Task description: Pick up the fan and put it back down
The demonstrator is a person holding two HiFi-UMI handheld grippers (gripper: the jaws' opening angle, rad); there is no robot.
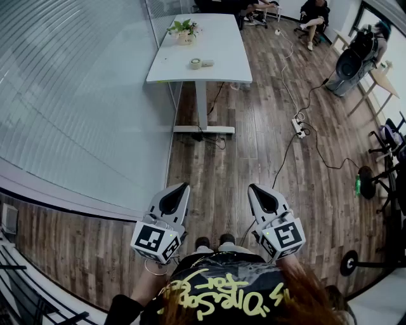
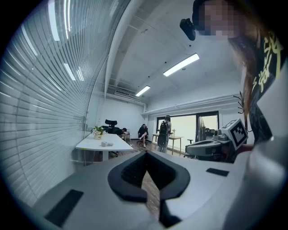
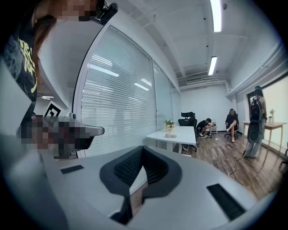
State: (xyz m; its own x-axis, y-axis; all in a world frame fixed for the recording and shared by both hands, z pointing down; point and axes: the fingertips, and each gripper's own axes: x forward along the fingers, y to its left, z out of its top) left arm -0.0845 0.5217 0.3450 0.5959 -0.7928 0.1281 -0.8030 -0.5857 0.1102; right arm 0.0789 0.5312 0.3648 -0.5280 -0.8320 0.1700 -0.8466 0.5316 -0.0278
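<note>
No fan can be told for certain in any view. My left gripper [image 1: 183, 186] and right gripper [image 1: 254, 188] are held side by side close to the person's body. Both point forward over the wooden floor [image 1: 266, 159] and nearly level. Each is shut, its dark pads meeting with nothing between them, as the left gripper view [image 2: 145, 156] and the right gripper view [image 3: 143, 149] show. Neither gripper touches anything.
A white table [image 1: 222, 57] stands ahead with a potted plant [image 1: 184, 28] and a tape roll [image 1: 196, 63]. A blind-covered glass wall [image 1: 76, 95] runs along the left. A power strip [image 1: 299, 127] and cables lie on the floor. People sit at the far end [image 1: 314, 16]. A black round base [image 1: 347, 263] stands at the right.
</note>
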